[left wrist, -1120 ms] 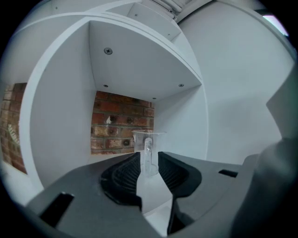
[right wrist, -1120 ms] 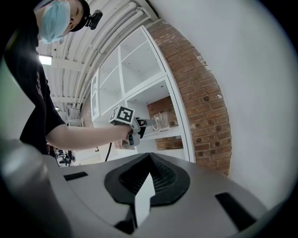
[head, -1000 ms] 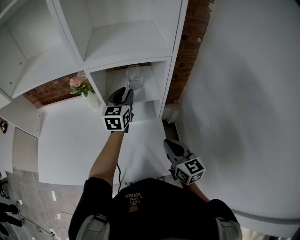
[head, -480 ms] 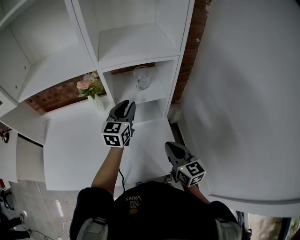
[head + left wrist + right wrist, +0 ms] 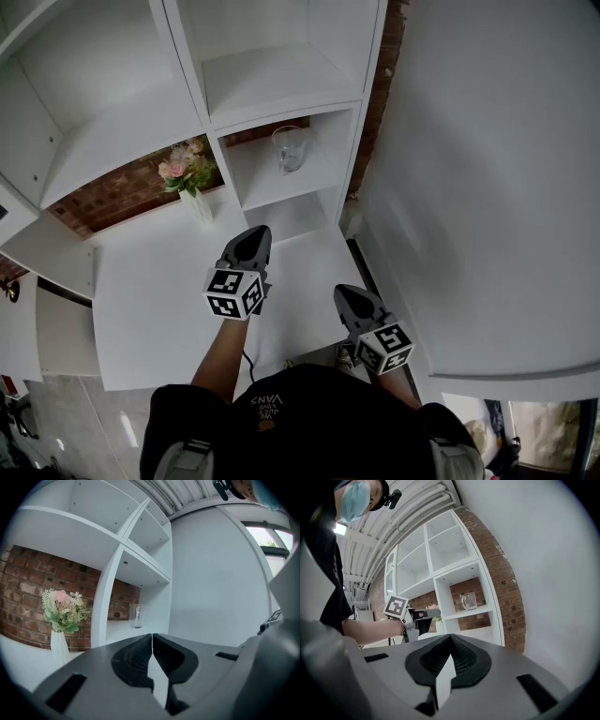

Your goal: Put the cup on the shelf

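Clear glass cup stands upright on the white shelf unit, in the right-end compartment 1 level above the tabletop, alone there, brick wall behind. Left gripper: jaws pressed together, nothing btwn them, held over the tabletop, pointing toward the cup but well apart from it. Right gripper: jaws also together & empty, nearer the person's body. White vase w/ pink flowers sits on the tabletop, left of the cup's compartment
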